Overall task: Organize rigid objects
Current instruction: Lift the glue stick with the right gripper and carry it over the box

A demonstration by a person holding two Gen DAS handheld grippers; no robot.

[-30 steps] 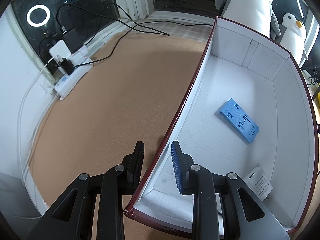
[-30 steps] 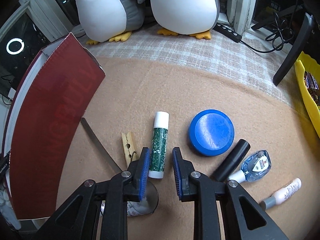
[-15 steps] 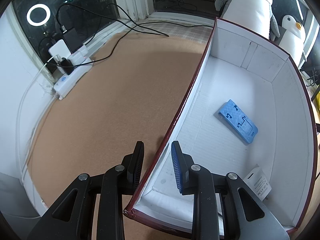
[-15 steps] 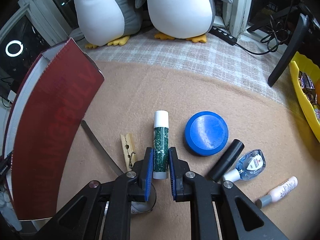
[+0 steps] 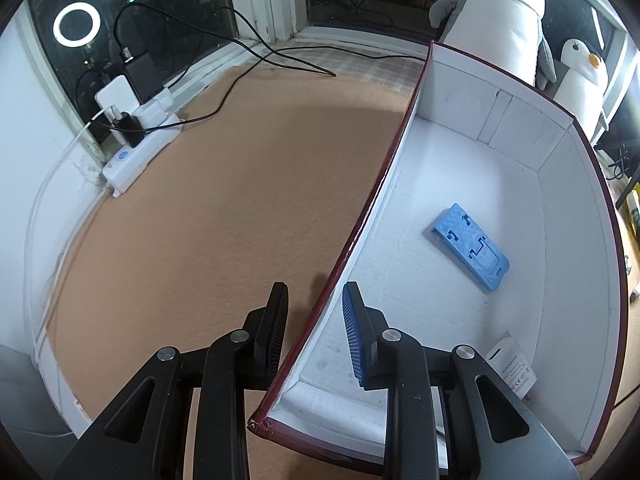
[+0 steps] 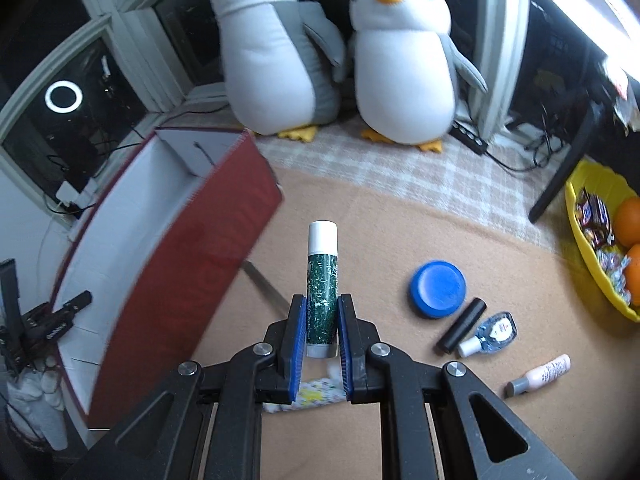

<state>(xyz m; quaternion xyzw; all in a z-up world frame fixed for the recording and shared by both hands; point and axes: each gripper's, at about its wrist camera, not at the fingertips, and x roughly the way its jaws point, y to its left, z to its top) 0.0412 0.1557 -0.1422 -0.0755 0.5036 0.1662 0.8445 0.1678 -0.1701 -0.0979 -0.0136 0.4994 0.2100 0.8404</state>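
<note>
Right gripper (image 6: 322, 326) clenched on the lower half of the glue stick (image 6: 321, 284), lifted clear of the blanket, white cap pointing away. Left gripper (image 5: 314, 326) released, jaws either side of the box (image 5: 560, 208) wall, not pinching it.

Beyond, on the blanket: blue lid (image 6: 439, 288), black tube (image 6: 460, 331), small bottle (image 6: 490, 332).

Inside the box: blue stand (image 5: 470, 246).

Risk: round stick held low could pivot or slip; swinging left, it may clip the red wall.
</note>
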